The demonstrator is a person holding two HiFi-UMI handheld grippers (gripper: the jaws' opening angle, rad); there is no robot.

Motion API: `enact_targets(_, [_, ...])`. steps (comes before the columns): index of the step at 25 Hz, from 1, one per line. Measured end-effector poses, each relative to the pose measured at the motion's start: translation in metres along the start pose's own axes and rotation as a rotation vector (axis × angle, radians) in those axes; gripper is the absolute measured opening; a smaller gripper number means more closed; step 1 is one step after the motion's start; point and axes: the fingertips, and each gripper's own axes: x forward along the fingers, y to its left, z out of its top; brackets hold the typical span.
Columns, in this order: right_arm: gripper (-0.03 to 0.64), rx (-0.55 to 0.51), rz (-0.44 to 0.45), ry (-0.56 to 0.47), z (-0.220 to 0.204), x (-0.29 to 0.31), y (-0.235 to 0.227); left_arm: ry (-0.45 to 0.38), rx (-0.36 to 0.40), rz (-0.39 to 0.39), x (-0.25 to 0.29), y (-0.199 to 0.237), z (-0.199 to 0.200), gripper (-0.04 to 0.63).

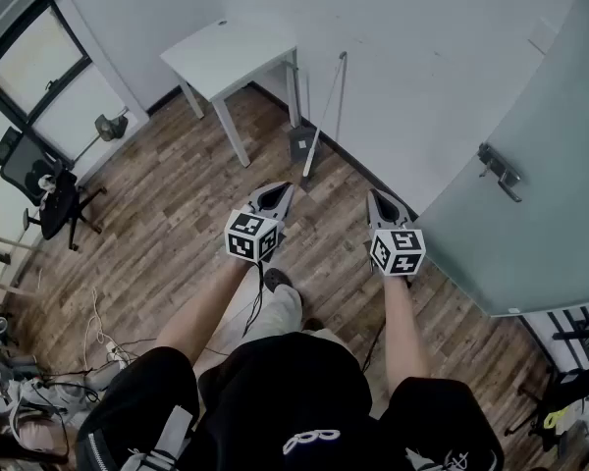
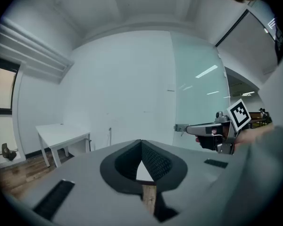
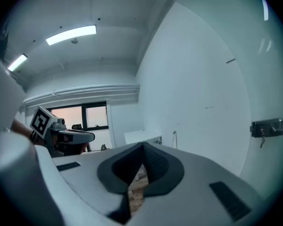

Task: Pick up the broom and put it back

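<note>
The broom (image 1: 326, 114) leans upright against the white wall to the right of the table, its thin pale handle rising from a grey dustpan-like piece (image 1: 301, 144) on the floor. It shows small and far off in the left gripper view (image 2: 110, 136) and the right gripper view (image 3: 174, 137). My left gripper (image 1: 283, 188) and right gripper (image 1: 372, 196) are held side by side at waist height, pointing toward that wall and well short of the broom. Both are shut, tips together, with nothing between them. The left gripper view shows the right gripper (image 2: 216, 132); the right gripper view shows the left gripper (image 3: 61, 136).
A white table (image 1: 228, 52) stands against the wall left of the broom. A frosted glass door (image 1: 530, 194) with a metal handle (image 1: 499, 173) fills the right. A black office chair (image 1: 41, 186) and floor cables (image 1: 100, 346) lie at the left on the wooden floor.
</note>
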Motion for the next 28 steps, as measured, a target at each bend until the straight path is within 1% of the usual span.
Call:
enact_targets(4, [0.023, -0.025, 0.002, 0.010, -0.003, -0.008, 0.015, -0.019, -0.016, -0.014, -0.016, -0.005, -0.001, 0.017])
enact_targets(10, [0.023, -0.025, -0.009, -0.004, -0.006, -0.020, 0.032, -0.033, -0.012, -0.006, -0.040, -0.006, 0.002, 0.017])
enact_targets(17, [0.023, -0.036, 0.003, 0.005, -0.008, -0.023, 0.057, -0.046, -0.027, 0.019, -0.063, 0.002, 0.000, 0.017])
enact_targets(24, [0.023, -0.050, 0.005, 0.016, -0.010, -0.020, 0.068, -0.052, -0.032, 0.026, -0.072, 0.015, -0.002, 0.017])
enact_targets(26, [0.023, -0.070, 0.001, 0.023, -0.011, -0.017, 0.069, -0.050, -0.036, 0.027, -0.070, 0.019, -0.004, 0.017])
enact_targets(28, [0.023, -0.119, -0.007, 0.032, -0.010, -0.014, 0.071, -0.045, -0.037, 0.026, -0.068, 0.024, -0.006, 0.017])
